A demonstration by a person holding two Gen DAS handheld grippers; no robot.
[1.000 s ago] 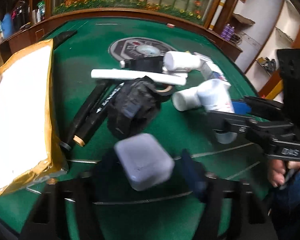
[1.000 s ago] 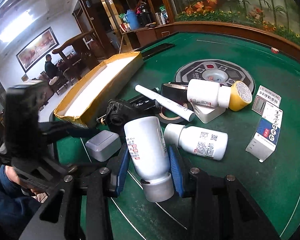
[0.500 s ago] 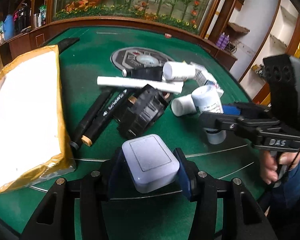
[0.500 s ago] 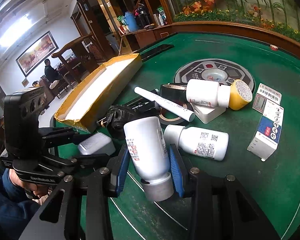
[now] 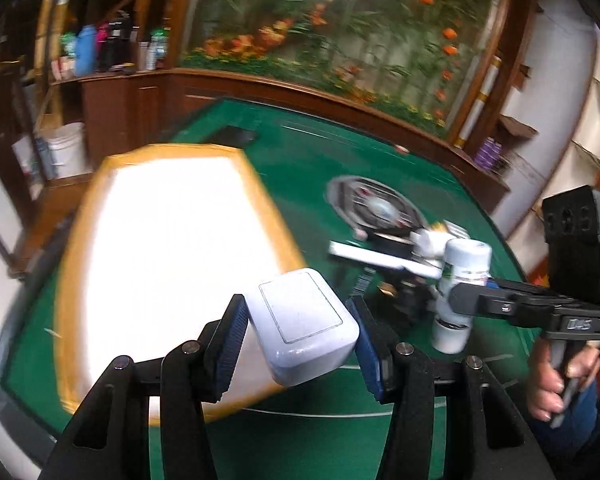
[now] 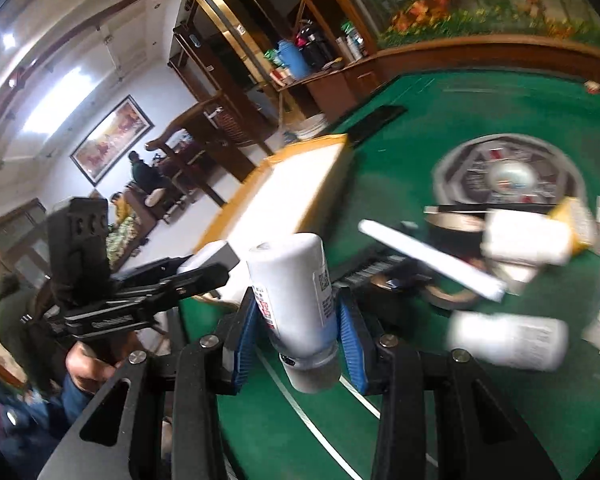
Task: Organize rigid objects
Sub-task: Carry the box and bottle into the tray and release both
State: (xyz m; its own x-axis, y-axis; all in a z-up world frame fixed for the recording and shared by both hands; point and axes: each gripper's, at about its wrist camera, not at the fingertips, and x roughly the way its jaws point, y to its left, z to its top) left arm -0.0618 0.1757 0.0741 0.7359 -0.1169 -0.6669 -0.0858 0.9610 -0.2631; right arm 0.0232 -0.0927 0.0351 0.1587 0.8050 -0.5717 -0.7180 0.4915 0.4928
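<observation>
My left gripper (image 5: 298, 328) is shut on a pale grey rounded box (image 5: 302, 324) and holds it in the air over the near right edge of the yellow-rimmed white tray (image 5: 172, 240). My right gripper (image 6: 298, 328) is shut on a white pill bottle (image 6: 292, 300), cap end down, lifted above the green table. The bottle also shows in the left wrist view (image 5: 460, 280), and the grey box in the right wrist view (image 6: 212, 256), near the tray (image 6: 296, 196).
A pile lies on the green felt (image 6: 480, 420): a white tube (image 6: 432, 258), a second white bottle (image 6: 508, 342), a bottle with a yellow cap (image 6: 532, 236), a tape roll, black items, small cartons. A round grey console (image 6: 508, 176) sits at the table's centre.
Both grippers have risen off the table with their loads. The left one has swung left toward the tray with the grey box. The right one has lifted the bottle and turned left.
</observation>
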